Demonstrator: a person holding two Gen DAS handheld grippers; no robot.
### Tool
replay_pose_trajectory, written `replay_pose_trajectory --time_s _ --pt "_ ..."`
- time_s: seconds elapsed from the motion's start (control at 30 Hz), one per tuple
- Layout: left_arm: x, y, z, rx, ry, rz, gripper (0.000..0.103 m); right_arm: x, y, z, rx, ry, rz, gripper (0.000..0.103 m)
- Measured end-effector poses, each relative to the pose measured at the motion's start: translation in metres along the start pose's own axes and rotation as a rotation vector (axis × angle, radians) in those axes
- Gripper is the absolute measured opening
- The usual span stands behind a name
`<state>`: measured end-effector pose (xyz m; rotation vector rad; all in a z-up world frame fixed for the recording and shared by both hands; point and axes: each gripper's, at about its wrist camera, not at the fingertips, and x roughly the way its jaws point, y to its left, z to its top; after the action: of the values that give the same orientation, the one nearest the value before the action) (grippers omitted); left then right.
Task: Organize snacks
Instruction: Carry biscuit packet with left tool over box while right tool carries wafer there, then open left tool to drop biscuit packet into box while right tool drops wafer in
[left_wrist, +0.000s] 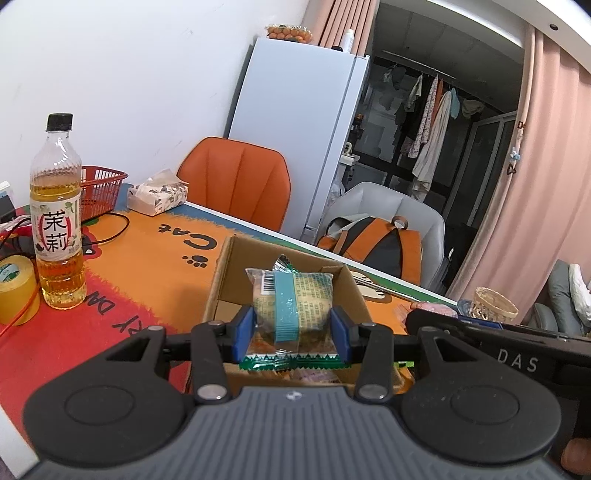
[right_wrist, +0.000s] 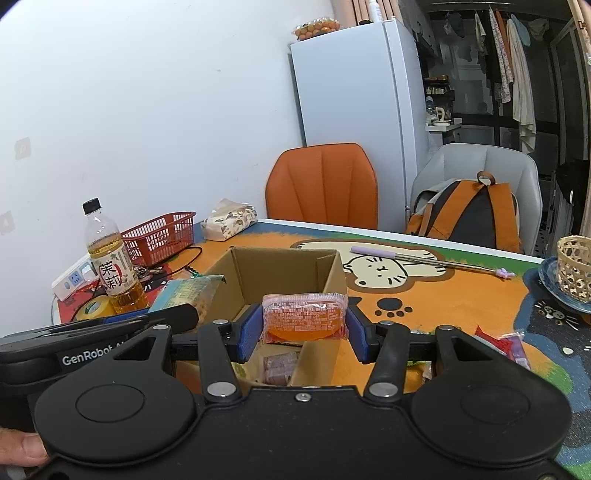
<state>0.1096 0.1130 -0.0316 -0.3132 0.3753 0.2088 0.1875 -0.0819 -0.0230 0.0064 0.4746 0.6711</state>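
Your table (right_wrist: 461, 295) wears a slick cat-print mat, flat & busy w/ stuff. The box (right_wrist: 288, 266) sits mid-table: brown cardboard, open top, w/ a thin wall splitting it into parts. A few packs lie low inside already.

Your left claw (left_wrist: 293, 328) is partly closed on a cake pack (left_wrist: 291, 302), blue pads squeezing both sides. It's see-thru crinkly plastic w/ a teal stripe & zigzag green edge, soft square lump inside. It hangs over the box's near part.

Your right claw (right_wrist: 304, 326) is partly closed on a jelly pack (right_wrist: 304, 317): small, smooth, orange, shiny film. It's over the box too, near the thin wall.

What could go wrong, I think: both claws are close side by side, so they may bump. Slick film may slip out early. A drop on the thin wall could tip a pack into the wrong part. Squeeze more & the cake may squash.
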Motion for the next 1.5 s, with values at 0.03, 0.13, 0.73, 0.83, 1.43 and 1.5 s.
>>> replay_pose_trajectory --time_s 0.03,0.13,0.73,0.83,1.43,1.5 --pt "0.002 0.001 0.001 -0.002 0.002 0.001 0.044 0.002 0.000 0.001 -0.001 0.002 0.001 0.049" --pt "0.007 0.003 0.003 -0.008 0.008 0.002 0.044 0.007 0.001 0.004 -0.002 0.005 0.002 0.049" --pt "0.010 0.018 0.001 -0.040 0.035 0.040 0.056 0.029 0.006 0.005 0.014 0.022 0.026 0.050" --pt "0.007 0.021 0.001 -0.049 0.033 0.045 0.056 0.031 0.008 0.007 0.021 0.016 0.035 0.051" --pt "-0.006 0.017 -0.004 -0.070 0.055 0.052 0.085 0.008 -0.004 -0.006 0.047 0.037 0.011 0.068" --pt "-0.007 0.014 -0.005 -0.066 0.060 0.056 0.092 0.004 -0.007 -0.010 0.058 0.040 0.006 0.071"
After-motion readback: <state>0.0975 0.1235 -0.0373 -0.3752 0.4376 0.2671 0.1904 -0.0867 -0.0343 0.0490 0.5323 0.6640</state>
